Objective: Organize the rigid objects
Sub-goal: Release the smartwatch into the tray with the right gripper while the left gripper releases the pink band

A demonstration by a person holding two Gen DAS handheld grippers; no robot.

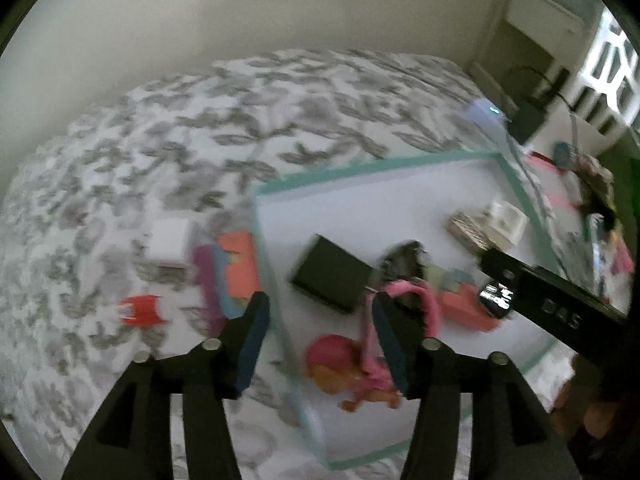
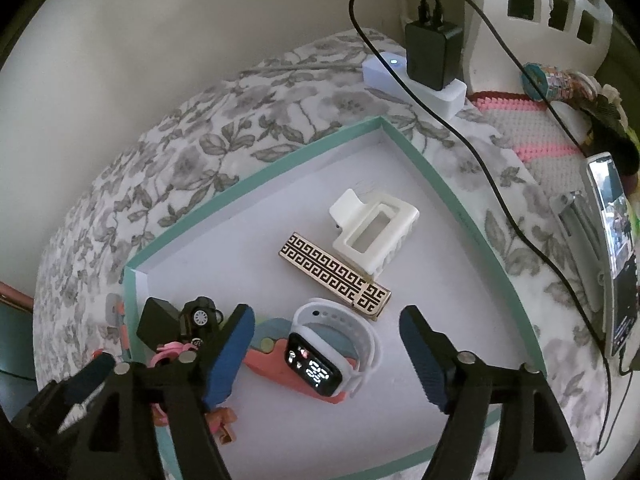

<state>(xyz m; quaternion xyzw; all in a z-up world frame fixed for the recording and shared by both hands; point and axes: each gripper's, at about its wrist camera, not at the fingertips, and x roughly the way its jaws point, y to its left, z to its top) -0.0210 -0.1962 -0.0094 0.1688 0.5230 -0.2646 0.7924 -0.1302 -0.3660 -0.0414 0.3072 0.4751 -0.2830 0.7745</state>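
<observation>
A white tray with a teal rim [image 1: 360,170] [image 2: 440,196] lies on a floral bedspread. My left gripper [image 1: 318,320] is open above the tray's near-left edge. A pink doll with a pink scooter [image 1: 360,364] lies in the tray by the right finger, free of the left one. My right gripper [image 2: 326,320] is open over a white-strapped watch [image 2: 328,360] with a lit face, which rests on a salmon foam piece [image 2: 276,360] untouched. Also in the tray are a black box [image 1: 324,276], a black toy car [image 1: 404,264], a gold patterned bar [image 2: 334,276] and a white hair claw [image 2: 374,232].
On the bedspread left of the tray lie a white box [image 1: 170,240], coloured foam pieces [image 1: 232,272] and a red clip [image 1: 140,310]. Behind the tray a white power strip [image 2: 412,80] carries a black charger [image 2: 432,52] with cables. A phone [image 2: 616,256] stands at the right.
</observation>
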